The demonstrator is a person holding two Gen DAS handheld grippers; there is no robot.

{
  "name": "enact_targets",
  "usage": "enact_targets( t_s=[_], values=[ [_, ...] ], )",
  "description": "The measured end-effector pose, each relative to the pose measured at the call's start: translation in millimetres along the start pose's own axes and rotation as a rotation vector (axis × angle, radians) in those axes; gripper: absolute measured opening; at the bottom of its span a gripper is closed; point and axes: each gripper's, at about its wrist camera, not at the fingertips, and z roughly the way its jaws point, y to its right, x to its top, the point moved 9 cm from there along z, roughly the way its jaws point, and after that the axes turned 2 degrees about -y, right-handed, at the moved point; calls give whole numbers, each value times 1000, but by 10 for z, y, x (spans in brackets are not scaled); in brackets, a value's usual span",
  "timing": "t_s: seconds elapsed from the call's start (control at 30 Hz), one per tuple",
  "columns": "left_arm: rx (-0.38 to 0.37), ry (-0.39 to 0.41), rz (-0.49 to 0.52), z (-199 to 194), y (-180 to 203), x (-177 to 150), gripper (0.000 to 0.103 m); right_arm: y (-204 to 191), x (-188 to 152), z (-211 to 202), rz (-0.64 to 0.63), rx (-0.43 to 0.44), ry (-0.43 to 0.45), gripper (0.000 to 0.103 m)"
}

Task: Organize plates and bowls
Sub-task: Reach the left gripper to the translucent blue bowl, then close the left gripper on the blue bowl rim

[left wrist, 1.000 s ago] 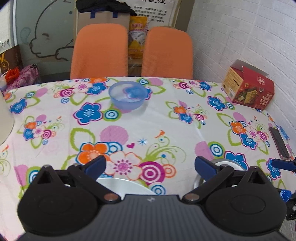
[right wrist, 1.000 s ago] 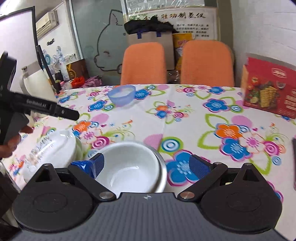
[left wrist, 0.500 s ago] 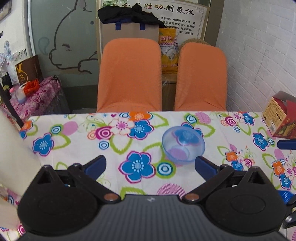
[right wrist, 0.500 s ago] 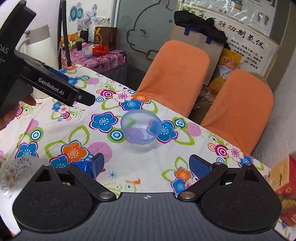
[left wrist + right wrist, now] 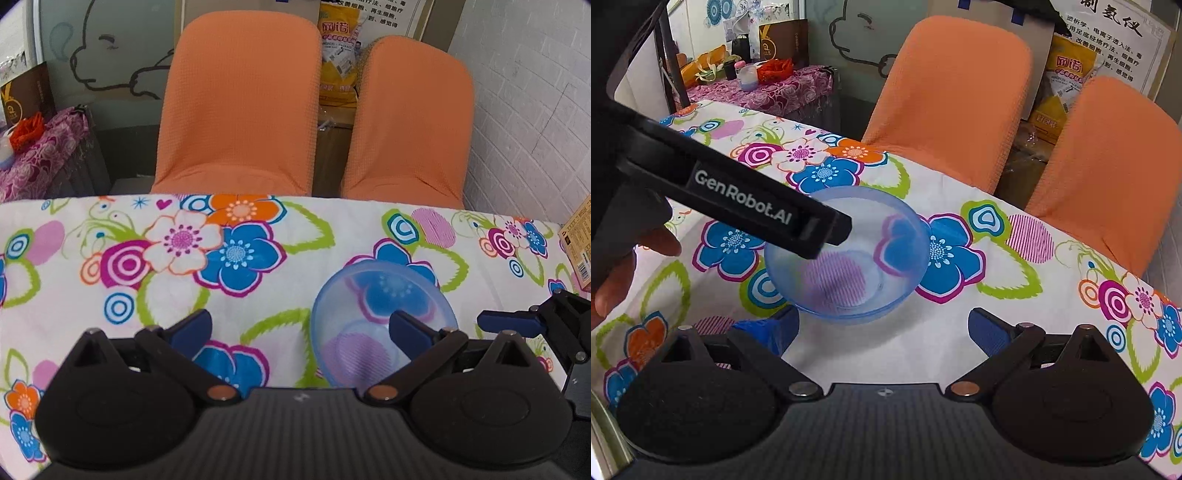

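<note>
In the left wrist view, the left gripper (image 5: 299, 326) is seen low over a table (image 5: 66, 295) covered with a flowered cloth, its jaws spread wide and nothing held between them. A clear blue bowl (image 5: 373, 314) is set upright on the cloth near the far edge of the table; the right-hand fingertip (image 5: 408, 330) is seen in front of the bowl's opening, though it cannot be told whether the bowl is touched. At the right edge, a blue finger of the right gripper (image 5: 511, 321) is visible, just beside the bowl. Two orange chairs (image 5: 240, 103) are placed behind the table, and a corner of a cardboard box (image 5: 578, 254) is seen at the far right. In the right wrist view, the right gripper (image 5: 882, 328) is held with its jaws wide apart and empty, and the bowl (image 5: 871, 258) is found just ahead of them, slightly left of centre, resting on the cloth. A black finger of the left gripper (image 5: 746, 206) is stretched over the bowl's left rim, and part of a hand (image 5: 617, 273) is visible at the left edge. The chairs (image 5: 949, 96) are seen beyond the table (image 5: 1015, 295).
</note>
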Motion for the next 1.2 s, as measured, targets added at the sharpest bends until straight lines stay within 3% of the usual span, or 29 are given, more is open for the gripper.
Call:
enact_targets(
  t_s=[0.17,0.3,0.43,0.6,0.67,0.8,0.9,1.2],
  values=[
    [6,-3,27,134,17,-13,101,-111,6,152,-46,-7,3,86],
    [5,-17,28,213,-18,-61,101,-107,7,188,23,52,30,88],
    [11,-25,32,279,-32,-108,99,-95,-36,166,28,54,93,90],
    [25,-19,38,300,-8,-107,98,-99,17,181,15,66,81,90],
    [49,-12,50,293,-3,-109,89,-101,45,185,6,67,75,86],
    [30,-15,72,234,59,-96,43,-177,108,173,-71,40,101,75],
    [-13,-39,52,168,102,-138,38,-231,153,42,-87,47,126,71],
    [-94,65,99,-698,529,-230,38,-383,111,-785,-157,-17,215,71]
  ],
)
